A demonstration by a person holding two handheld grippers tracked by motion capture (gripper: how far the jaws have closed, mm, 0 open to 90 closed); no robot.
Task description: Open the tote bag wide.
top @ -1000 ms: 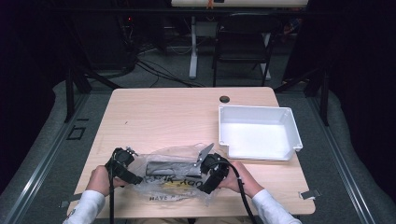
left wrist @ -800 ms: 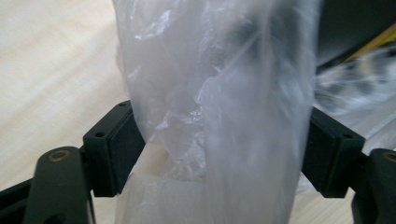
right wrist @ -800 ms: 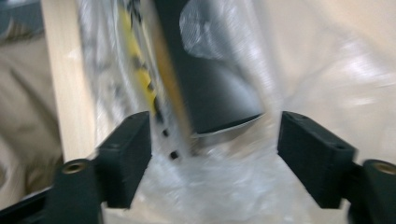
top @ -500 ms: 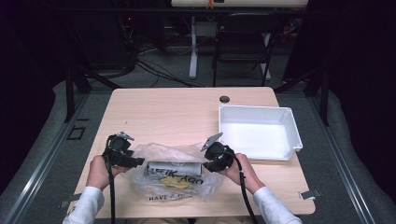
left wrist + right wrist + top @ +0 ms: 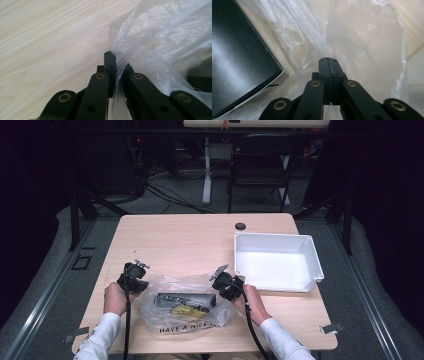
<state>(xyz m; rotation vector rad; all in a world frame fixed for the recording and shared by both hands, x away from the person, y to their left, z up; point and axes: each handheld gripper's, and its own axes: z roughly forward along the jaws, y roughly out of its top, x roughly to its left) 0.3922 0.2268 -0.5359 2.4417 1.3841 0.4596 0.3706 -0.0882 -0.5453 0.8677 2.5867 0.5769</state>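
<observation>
A clear plastic bag (image 5: 186,306) printed with black letters lies on the near part of the wooden table (image 5: 190,242), with a black box (image 5: 186,299) and something yellow inside it. My left gripper (image 5: 139,285) sits at the bag's left edge. In the left gripper view its jaws have just closed on a fold of the bag (image 5: 155,45) and my left gripper (image 5: 115,57) is shut on the film. My right gripper (image 5: 220,287) is at the bag's right edge. Its jaws have just closed too: my right gripper (image 5: 328,61) pinches the film (image 5: 362,37) beside the black box (image 5: 237,62).
A white tray (image 5: 275,237) stands at the right of the table, close behind my right hand. A small dark round spot (image 5: 240,226) lies near the far edge. Bare wood stretches across the far left half. Chairs and cables stand on the floor beyond the table.
Both hands have moved away from the person, toward the bag's far corners. Both pairs of jaws have closed on the film, and the bag now lies more spread out between them.
</observation>
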